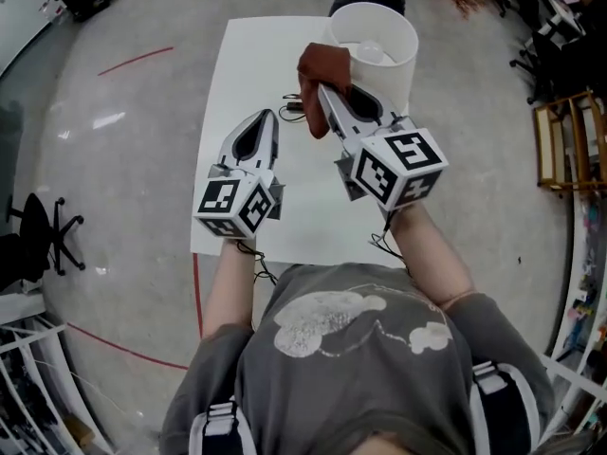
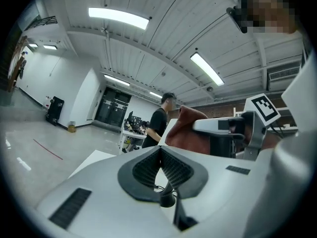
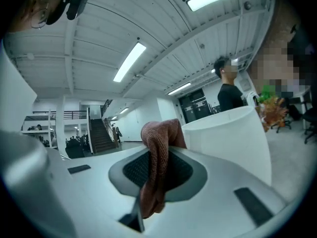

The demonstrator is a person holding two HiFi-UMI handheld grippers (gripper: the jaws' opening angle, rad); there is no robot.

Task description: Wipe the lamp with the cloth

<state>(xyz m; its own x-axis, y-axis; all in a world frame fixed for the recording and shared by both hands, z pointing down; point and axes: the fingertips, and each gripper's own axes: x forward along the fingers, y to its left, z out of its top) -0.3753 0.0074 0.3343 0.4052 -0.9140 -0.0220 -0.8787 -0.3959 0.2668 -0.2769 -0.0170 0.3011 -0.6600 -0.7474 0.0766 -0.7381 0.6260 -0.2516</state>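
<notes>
- Right gripper (image 1: 326,99) — fingers clenched on the cloth (image 1: 321,66), which bunches above the tips and hangs down between them.
- The cloth is at the near left side of the lamp (image 1: 396,63)'s white shade; whether it touches the shade I cannot tell.
- The lamp stands at the far end of the white worktop (image 1: 242,74).
- Left gripper (image 1: 266,119) — fingers pressed together with nothing between them, held over the worktop, left of the right gripper and apart from the lamp.
- A black cable (image 1: 292,105) lies on the worktop near the cloth.
</notes>
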